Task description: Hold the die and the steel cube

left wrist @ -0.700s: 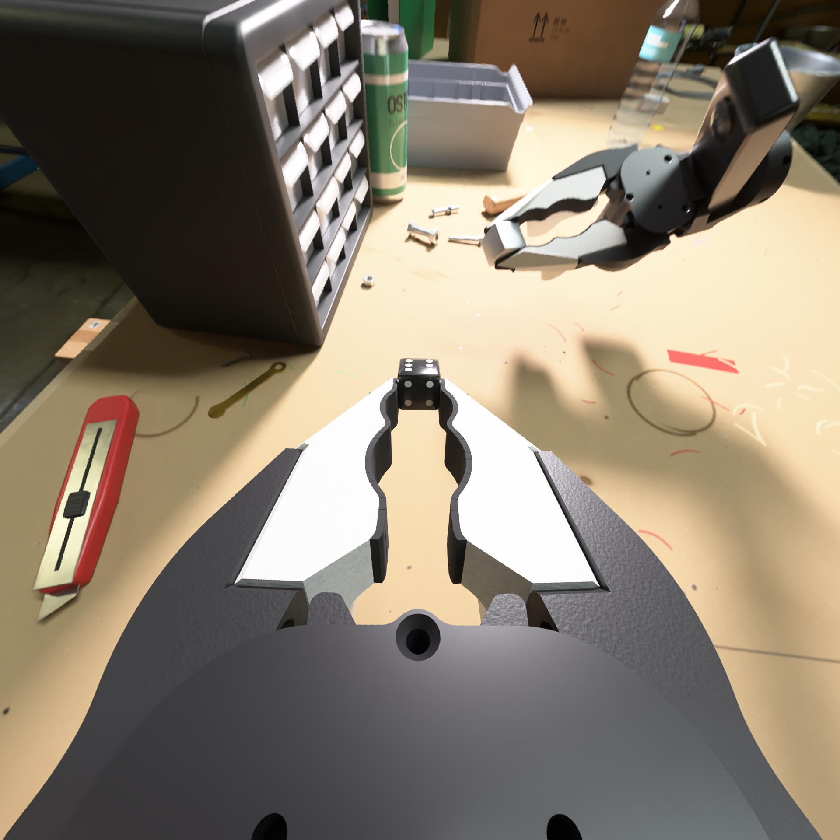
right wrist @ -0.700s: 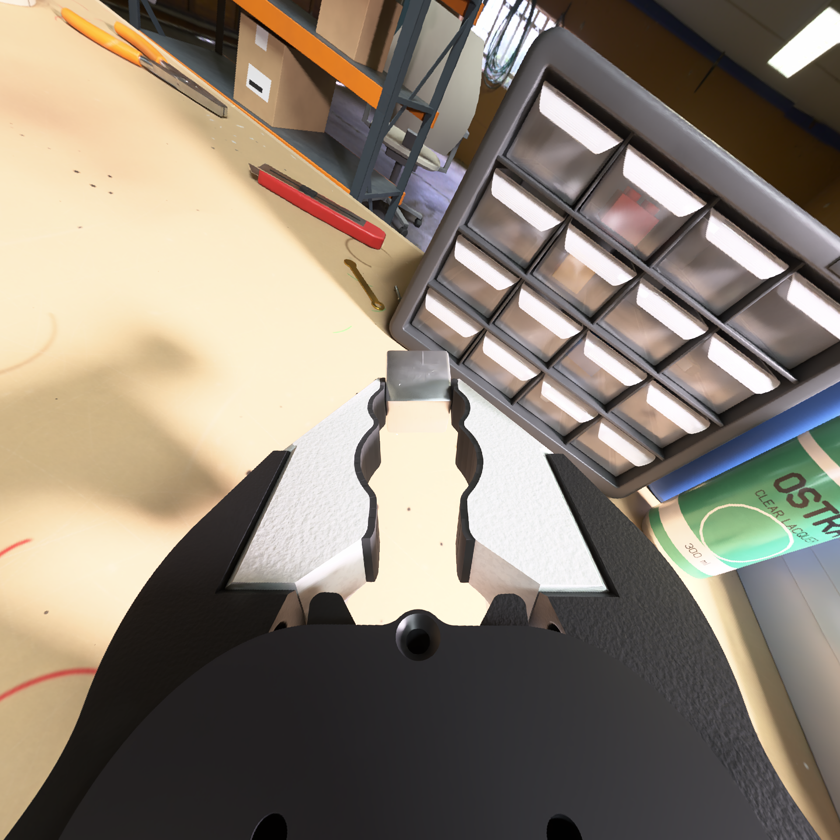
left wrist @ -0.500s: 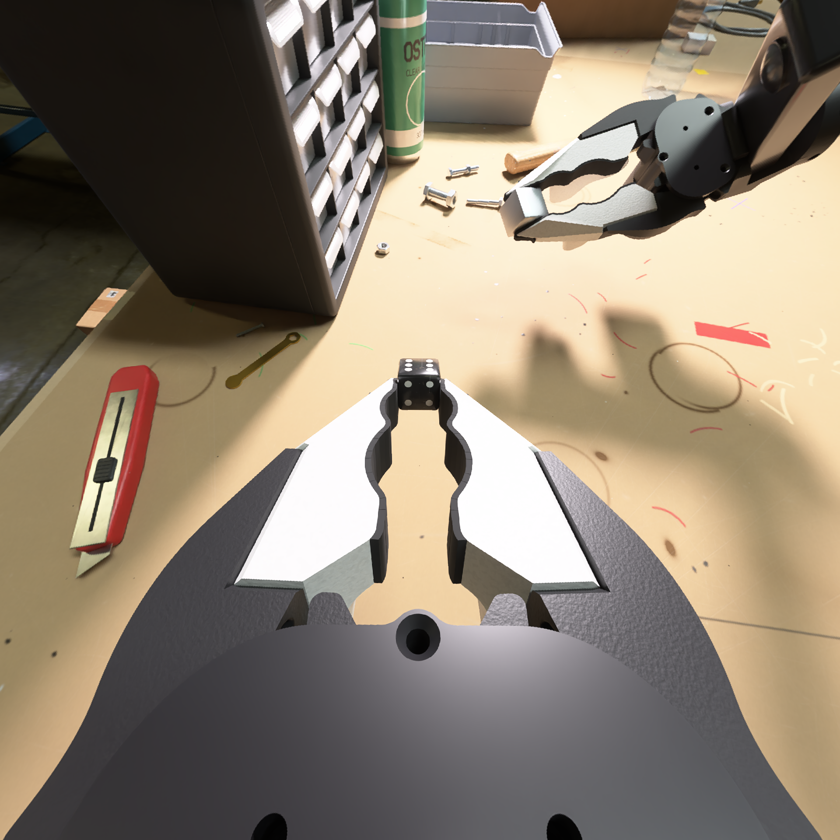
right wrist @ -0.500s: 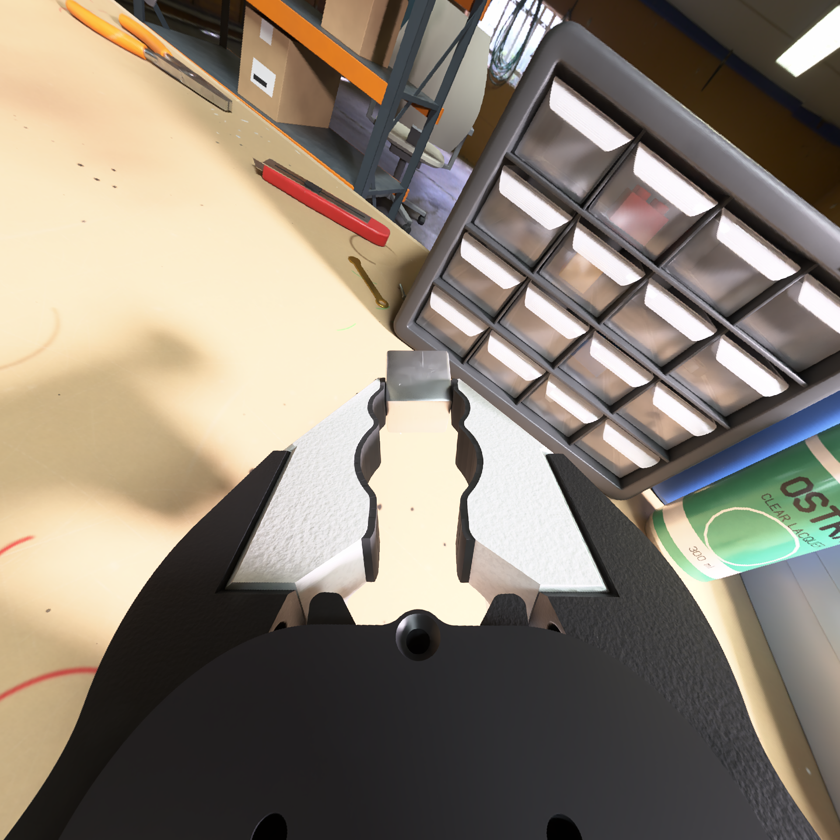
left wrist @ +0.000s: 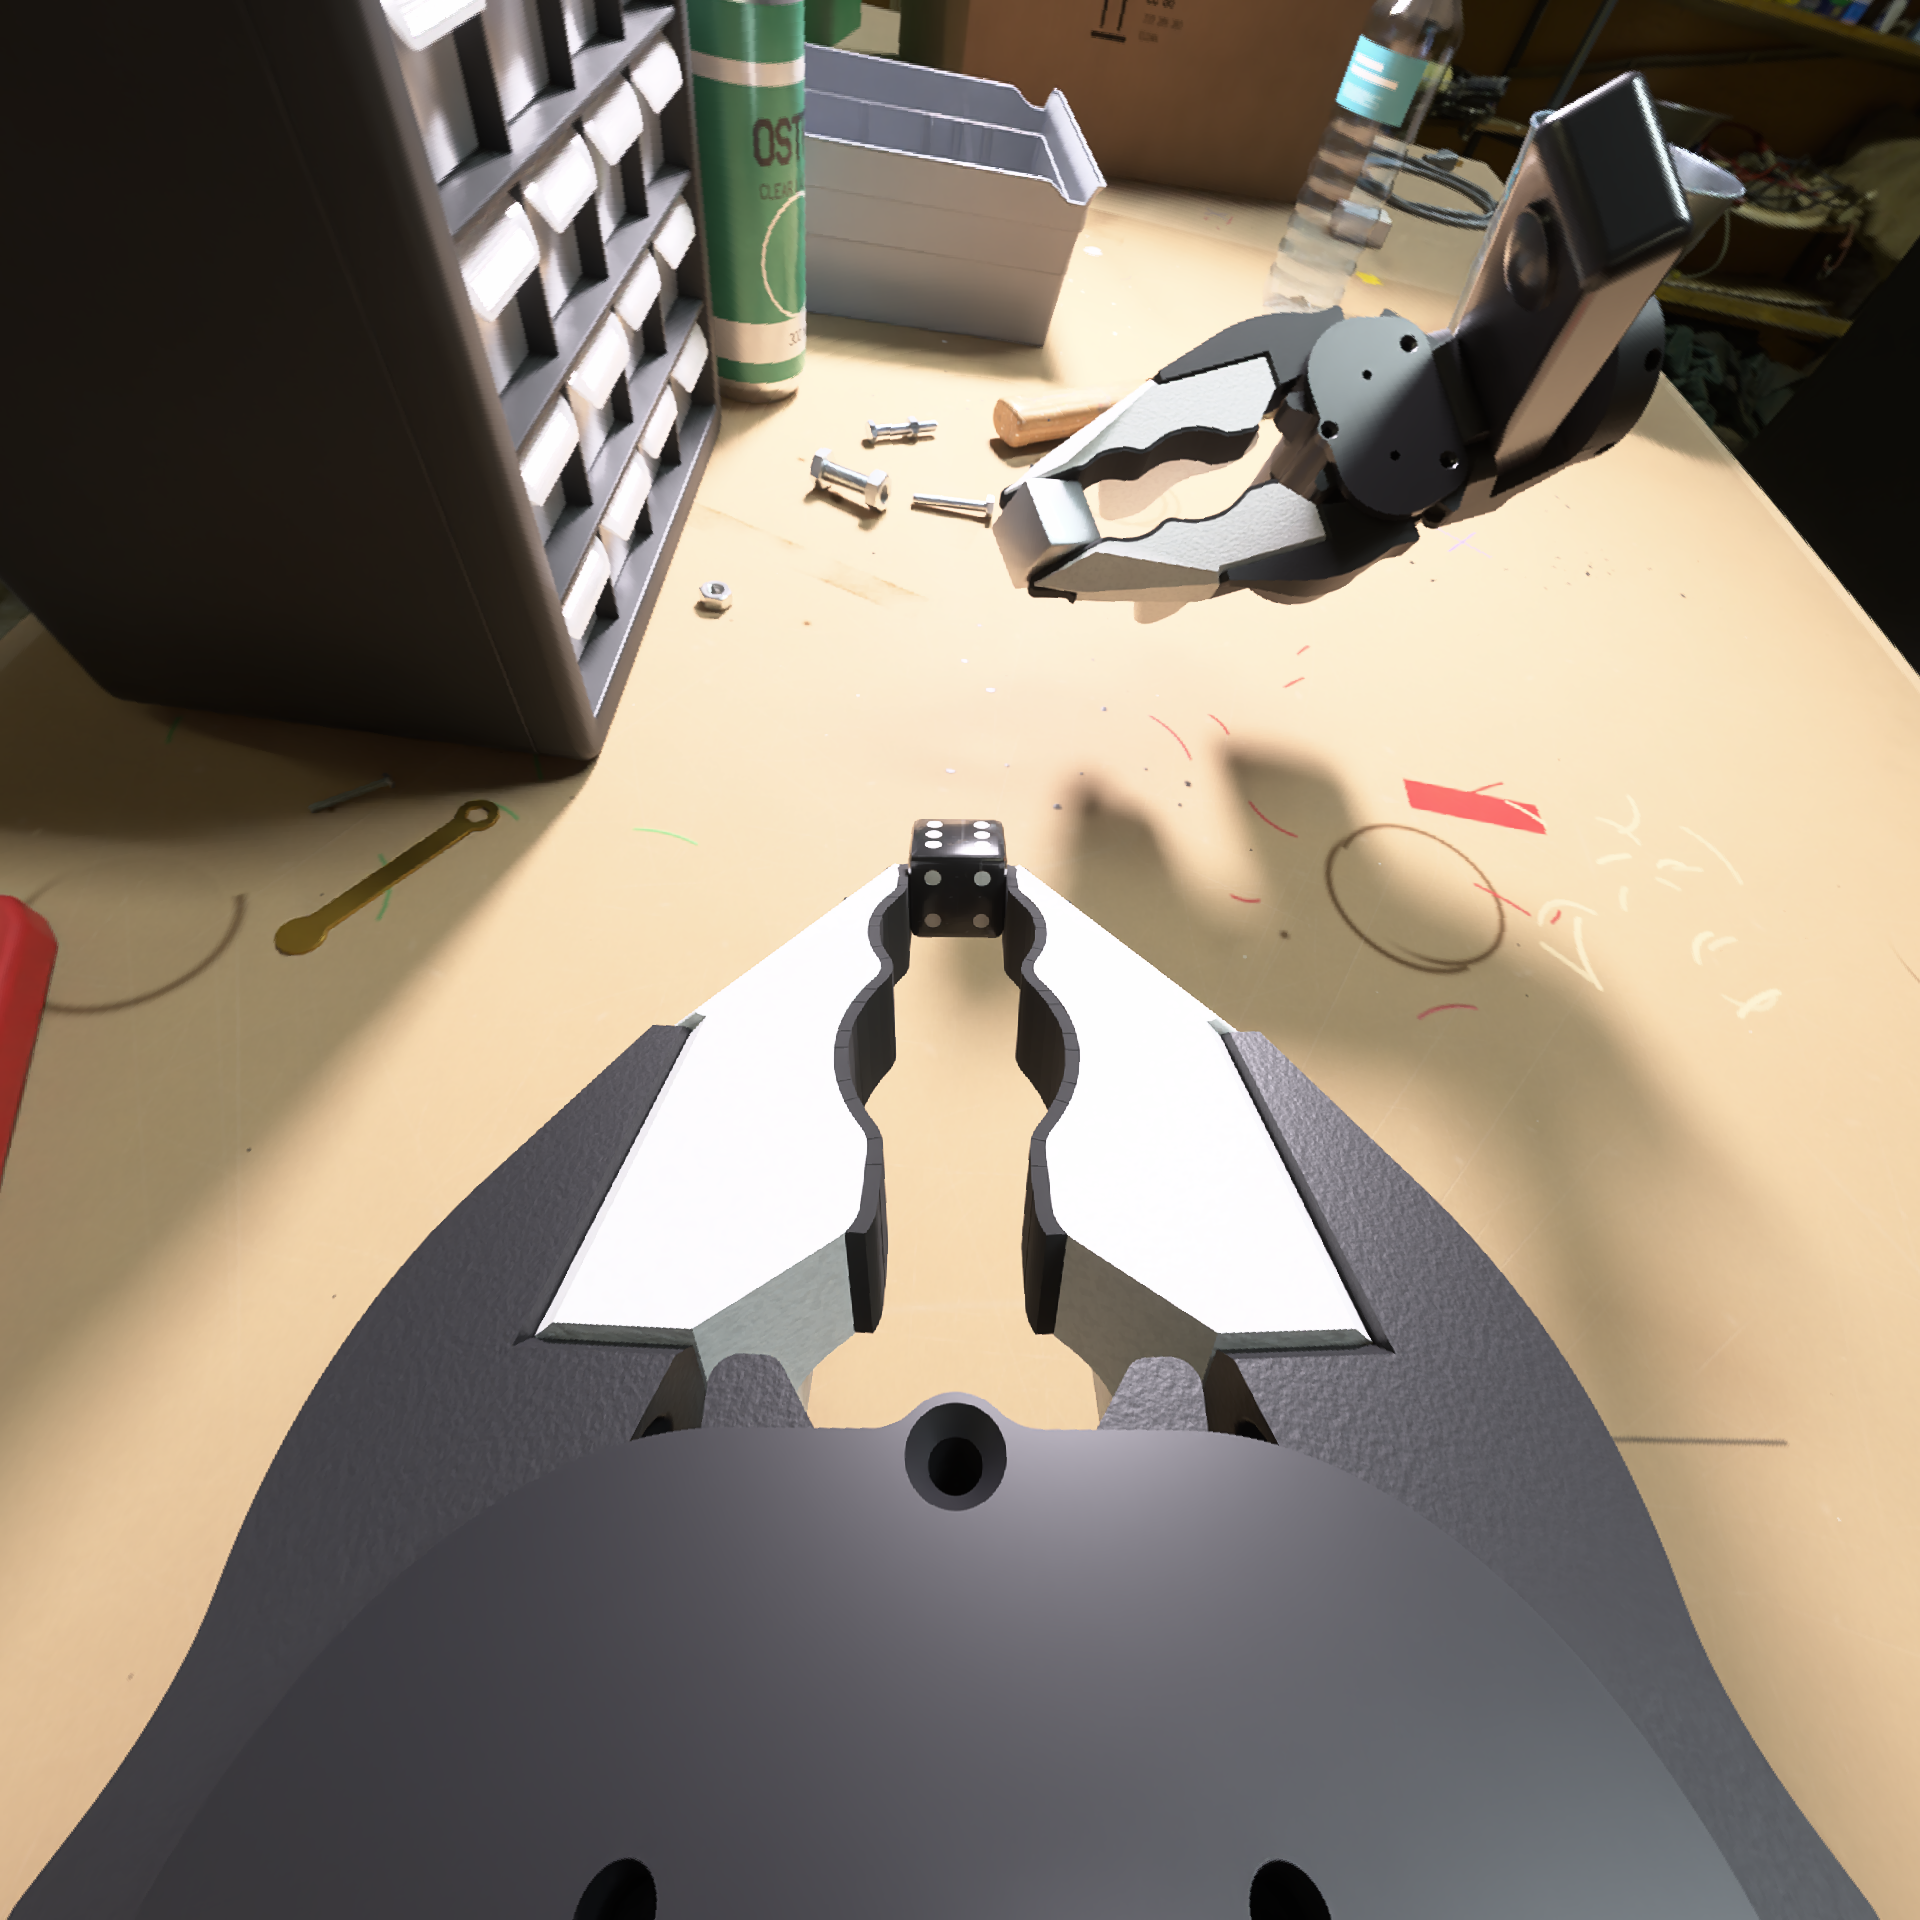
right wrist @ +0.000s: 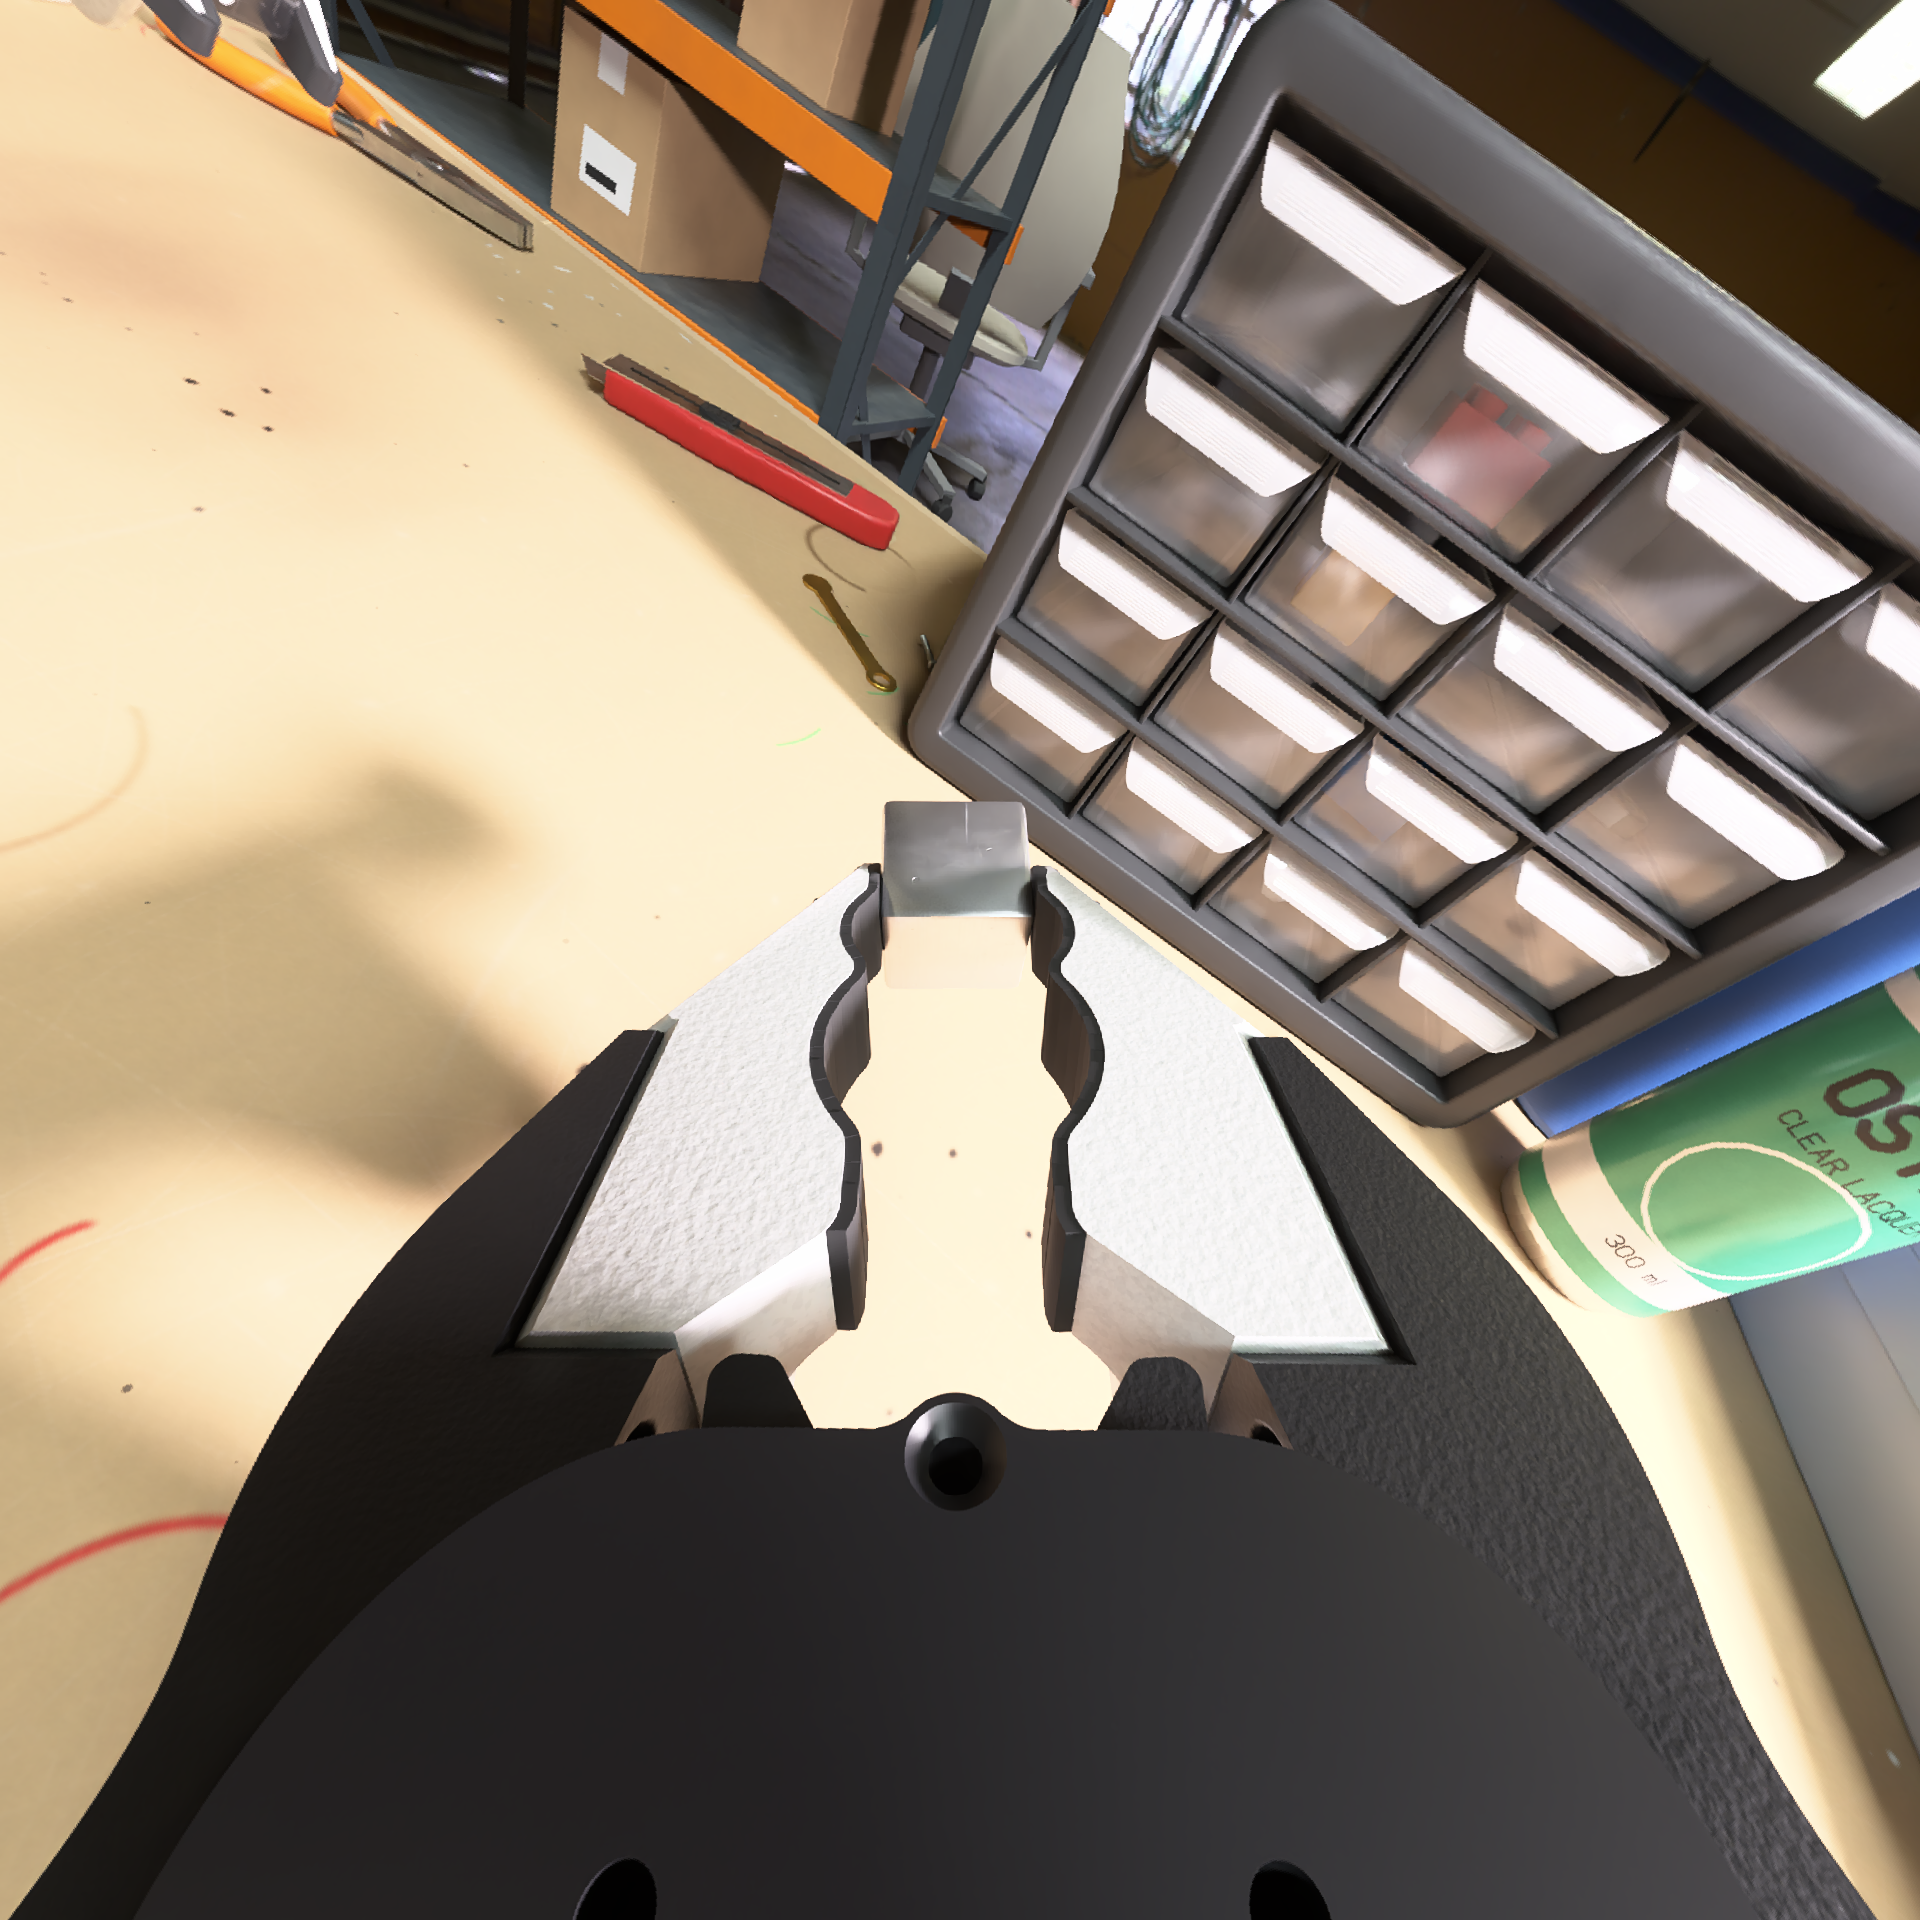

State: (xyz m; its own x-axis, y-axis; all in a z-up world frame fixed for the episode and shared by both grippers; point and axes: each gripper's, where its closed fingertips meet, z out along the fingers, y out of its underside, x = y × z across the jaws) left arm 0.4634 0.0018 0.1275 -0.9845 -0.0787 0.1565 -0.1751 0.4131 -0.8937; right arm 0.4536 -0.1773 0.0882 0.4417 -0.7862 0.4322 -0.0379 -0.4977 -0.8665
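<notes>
My left gripper (left wrist: pixel 957 902) is shut on a black die (left wrist: pixel 957 875) with white pips, pinched between its fingertips above the tan bench. My right gripper (right wrist: pixel 956 906) is shut on a shiny steel cube (right wrist: pixel 954 878), held off the bench in front of the drawer cabinet. In the left wrist view the right gripper (left wrist: pixel 1044 540) hovers at the far right with the steel cube (left wrist: pixel 1051 520) between its tips.
A grey drawer cabinet (left wrist: pixel 343 312) (right wrist: pixel 1475 665) stands at the left. A green can (left wrist: pixel 764 197) (right wrist: pixel 1745 1184), grey bin (left wrist: pixel 935 197), bolts (left wrist: pixel 852 486), a nut (left wrist: pixel 714 595), a brass key (left wrist: pixel 384 881) (right wrist: pixel 850 634), a red knife (right wrist: pixel 743 452) and a bottle (left wrist: pixel 1351 156) lie around.
The left gripper has shifted right and tilted, holding the die; the red knife has slid almost out of its view. The right gripper has moved slightly, cube still held.
</notes>
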